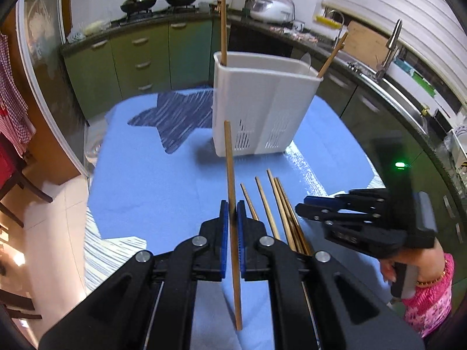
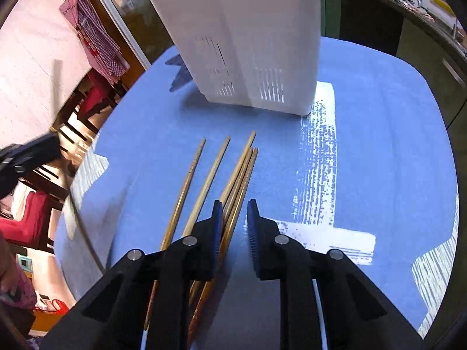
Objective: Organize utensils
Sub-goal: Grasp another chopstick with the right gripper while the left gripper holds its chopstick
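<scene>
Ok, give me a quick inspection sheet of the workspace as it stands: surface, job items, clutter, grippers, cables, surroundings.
Surface: blue cloth with white and dark printed patches.
Job's things: white utensil holder upright, two chopsticks standing in it; loose chopsticks lying in a fan in front of it.
Clutter: nothing seen on the cloth.
Grippers: left gripper shut on one chopstick, held nearly upright; right gripper open, low over the loose bundle, its left finger beside it.
Cables: nothing seen.
Surroundings: kitchen counter with woks, sink tap, green cabinets; red chairs in the right wrist view.
</scene>
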A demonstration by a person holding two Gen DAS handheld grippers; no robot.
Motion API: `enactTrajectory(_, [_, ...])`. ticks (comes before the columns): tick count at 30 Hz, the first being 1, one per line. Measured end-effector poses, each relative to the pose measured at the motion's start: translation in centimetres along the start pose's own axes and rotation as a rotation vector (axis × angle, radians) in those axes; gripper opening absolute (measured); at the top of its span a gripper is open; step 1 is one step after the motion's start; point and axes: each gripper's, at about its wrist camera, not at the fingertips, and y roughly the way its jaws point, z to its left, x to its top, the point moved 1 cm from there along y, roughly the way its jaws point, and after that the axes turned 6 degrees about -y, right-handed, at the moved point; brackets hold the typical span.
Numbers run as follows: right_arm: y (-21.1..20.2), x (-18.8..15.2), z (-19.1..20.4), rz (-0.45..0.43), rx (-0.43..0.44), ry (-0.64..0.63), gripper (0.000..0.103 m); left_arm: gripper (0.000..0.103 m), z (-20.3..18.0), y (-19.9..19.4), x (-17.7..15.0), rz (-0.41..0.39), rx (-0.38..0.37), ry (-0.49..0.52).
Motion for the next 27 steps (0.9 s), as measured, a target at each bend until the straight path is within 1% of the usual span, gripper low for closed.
enactTrajectory(3, [0.9, 0.1, 0.2, 0.020, -0.008, -0.003, 0.018, 0.006, 0.3, -1.1, -0.3, -0.026, -0.004, 0.005])
enactTrajectory(5, [1.2, 0.1, 0.3, 0.030, -0.023, -0.003, 0.014, 0.006, 0.4, -1.6, -0.4, -0.038, -0.002, 0.013])
enactTrajectory(6, [1.3, 0.1, 0.2, 0.033, -0.030, -0.002, 0.014, 0.006, 0.4, -1.8, -0.5, -0.042, -0.005, 0.016])
enactTrajectory(8, [1.6, 0.1, 0.2, 0.037, -0.047, -0.001, 0.014, 0.006, 0.5, -2.0, -0.6, -0.043, -0.012, 0.018])
enactTrajectory(13, [2.1, 0.1, 0.2, 0.051, -0.047, 0.003, 0.014, 0.006, 0.5, -2.3, -0.9, -0.050, -0.017, 0.026])
enactTrajectory(16, [2.2, 0.1, 0.3, 0.058, -0.085, -0.012, 0.014, 0.006, 0.4, -2.4, -0.9, -0.050, -0.022, 0.028])
enactTrajectory(21, [2.5, 0.1, 0.5, 0.080, -0.097, -0.023, 0.014, 0.006, 0.5, -2.5, -0.9, -0.049, -0.026, 0.028])
enactTrajectory(24, [2.9, 0.5, 1.2, 0.083, -0.126, -0.048, 0.014, 0.006, 0.5, -2.4, -0.9, -0.048, -0.027, 0.028])
enactTrajectory(27, [3.2, 0.9, 1.2, 0.078, -0.144, -0.064, 0.010, 0.006, 0.5, -2.5, -1.1, -0.047, -0.032, 0.033])
